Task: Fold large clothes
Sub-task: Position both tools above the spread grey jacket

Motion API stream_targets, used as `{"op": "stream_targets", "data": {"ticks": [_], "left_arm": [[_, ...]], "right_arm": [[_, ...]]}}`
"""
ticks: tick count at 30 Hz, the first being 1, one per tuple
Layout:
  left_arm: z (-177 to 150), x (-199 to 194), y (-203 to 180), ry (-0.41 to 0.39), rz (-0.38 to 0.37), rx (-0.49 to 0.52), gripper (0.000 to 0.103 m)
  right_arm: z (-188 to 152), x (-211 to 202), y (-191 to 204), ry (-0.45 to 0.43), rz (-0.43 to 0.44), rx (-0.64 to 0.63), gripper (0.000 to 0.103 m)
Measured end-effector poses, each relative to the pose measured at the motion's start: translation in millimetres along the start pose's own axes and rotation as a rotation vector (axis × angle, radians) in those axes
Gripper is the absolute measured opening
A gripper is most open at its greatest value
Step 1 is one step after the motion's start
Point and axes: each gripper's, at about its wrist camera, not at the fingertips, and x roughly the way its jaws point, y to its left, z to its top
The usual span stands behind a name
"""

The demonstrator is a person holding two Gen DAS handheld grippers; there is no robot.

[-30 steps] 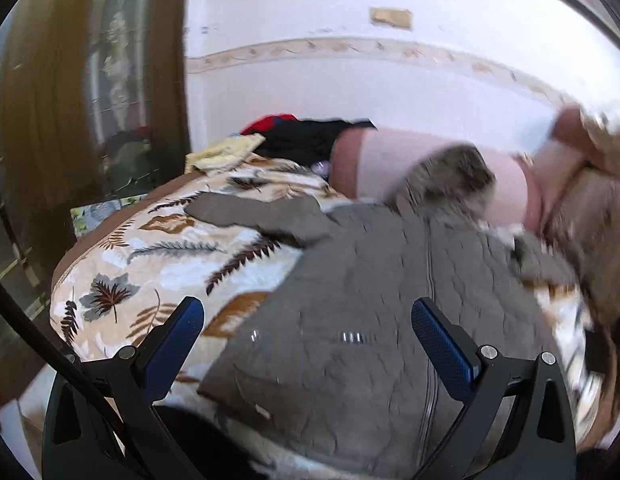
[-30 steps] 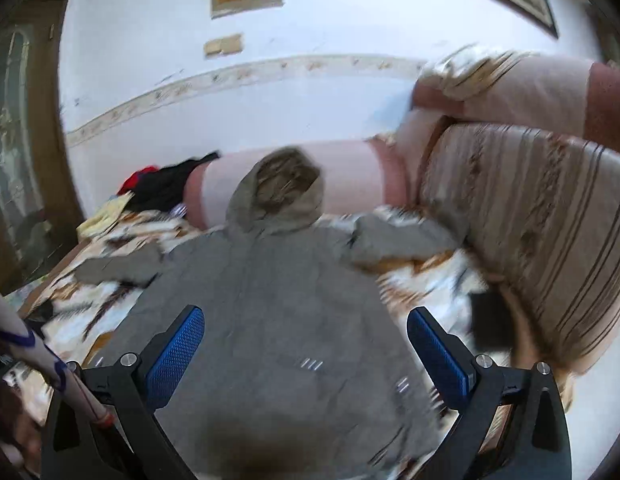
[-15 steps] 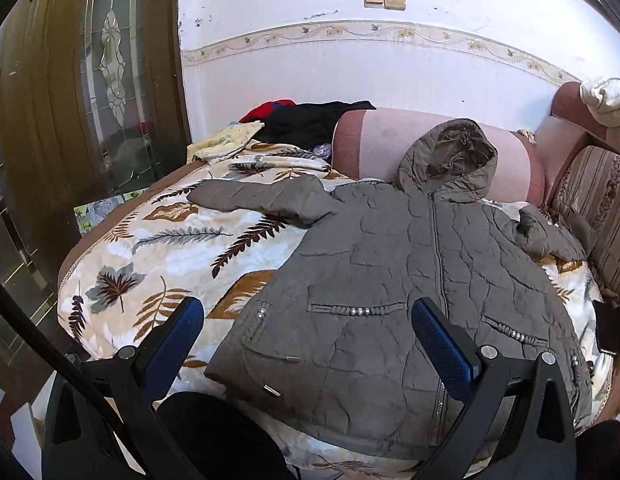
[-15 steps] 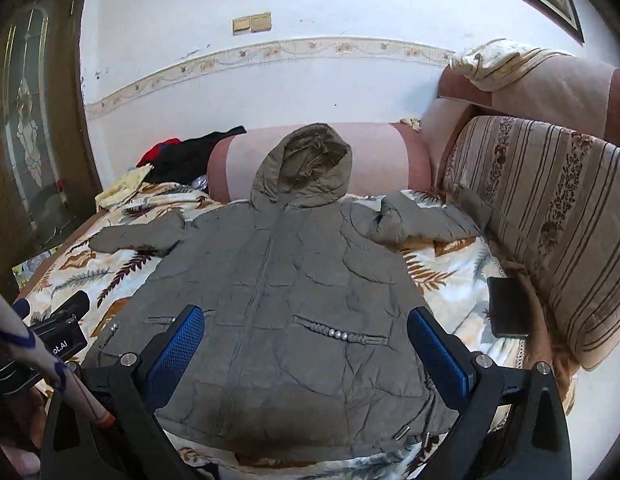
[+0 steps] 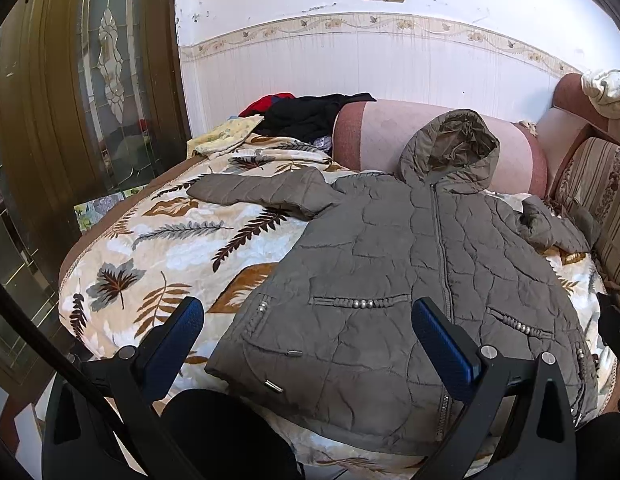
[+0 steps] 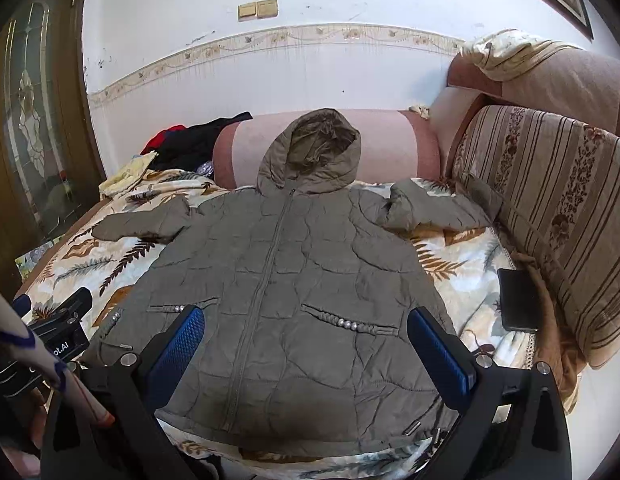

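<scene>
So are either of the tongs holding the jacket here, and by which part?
Nothing is held. Both the left tongs and right tongs are open above the grey hooded jacket.

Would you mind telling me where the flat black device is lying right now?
In the right wrist view the flat black device lies on the leaf-print blanket at the right, between the grey jacket and the striped cushion.

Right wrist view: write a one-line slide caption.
Open right gripper hovers over a grey hooded jacket spread front-up on a leaf-print blanket, hood against the bolster.
</scene>
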Motion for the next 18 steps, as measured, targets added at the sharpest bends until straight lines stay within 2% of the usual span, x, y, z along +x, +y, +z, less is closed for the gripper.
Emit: {"op": "stream_targets", "data": {"ticks": [18], "left_arm": [[-8, 21, -5, 0.045, -0.001, 0.014, 0.103]], "right_arm": [[-5, 27, -2, 0.057, 0.004, -0.016, 0.103]]}}
